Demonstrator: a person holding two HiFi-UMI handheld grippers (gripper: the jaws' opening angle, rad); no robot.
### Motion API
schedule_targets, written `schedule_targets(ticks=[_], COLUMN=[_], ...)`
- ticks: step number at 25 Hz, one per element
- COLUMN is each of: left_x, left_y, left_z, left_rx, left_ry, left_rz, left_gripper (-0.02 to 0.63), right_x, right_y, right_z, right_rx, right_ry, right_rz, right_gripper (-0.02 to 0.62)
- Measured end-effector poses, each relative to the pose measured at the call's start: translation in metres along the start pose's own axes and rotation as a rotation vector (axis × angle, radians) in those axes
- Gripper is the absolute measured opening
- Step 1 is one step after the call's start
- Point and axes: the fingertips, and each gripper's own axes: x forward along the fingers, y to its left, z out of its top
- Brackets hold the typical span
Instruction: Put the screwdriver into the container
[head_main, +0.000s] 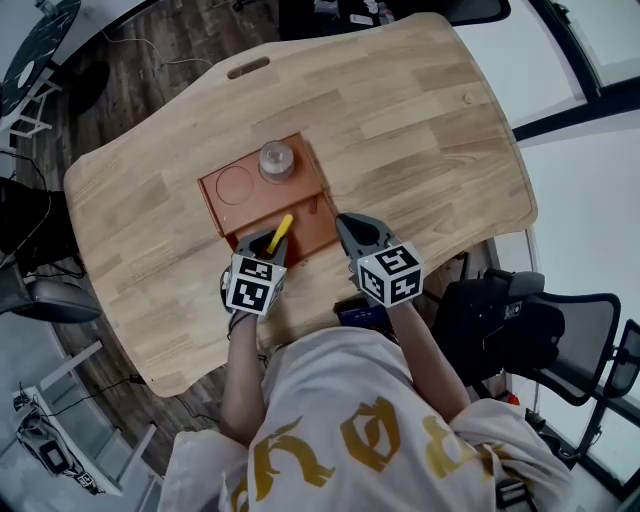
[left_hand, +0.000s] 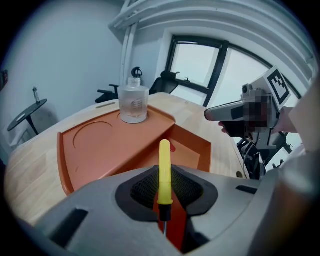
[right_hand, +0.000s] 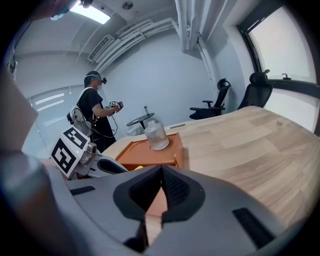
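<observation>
A yellow-handled screwdriver (head_main: 280, 232) (left_hand: 164, 167) is clamped in my left gripper (head_main: 268, 243) (left_hand: 164, 200), handle pointing forward and its thin metal shaft back toward the camera. It hangs over the near, deeper compartment of the orange container (head_main: 305, 190) (left_hand: 95, 150) on the wooden table. My right gripper (head_main: 351, 226) (right_hand: 161, 192) is shut with nothing in it, just right of the container's near corner. It also shows in the left gripper view, the right gripper (left_hand: 225, 112).
A clear glass jar (head_main: 277, 160) (left_hand: 133, 104) (right_hand: 156, 135) stands on the container's raised shelf beside a round recess (head_main: 235, 185). A black office chair (head_main: 520, 320) is at the right of the table (head_main: 430, 120). A person (right_hand: 95, 115) stands far off.
</observation>
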Motion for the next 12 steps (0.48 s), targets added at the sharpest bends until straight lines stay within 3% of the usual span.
schedule_targets(ticks=[12], left_x=[0.024], left_y=[-0.009], left_z=[-0.011], left_rx=[-0.024], left_ry=[0.152], left_rz=[-0.058], left_gripper=[0.077], right_x=[-0.001], right_y=[-0.011], right_z=[-0.003], right_rx=[0.013], right_ry=[0.008], right_rz=[-0.017], right_gripper=[0.011])
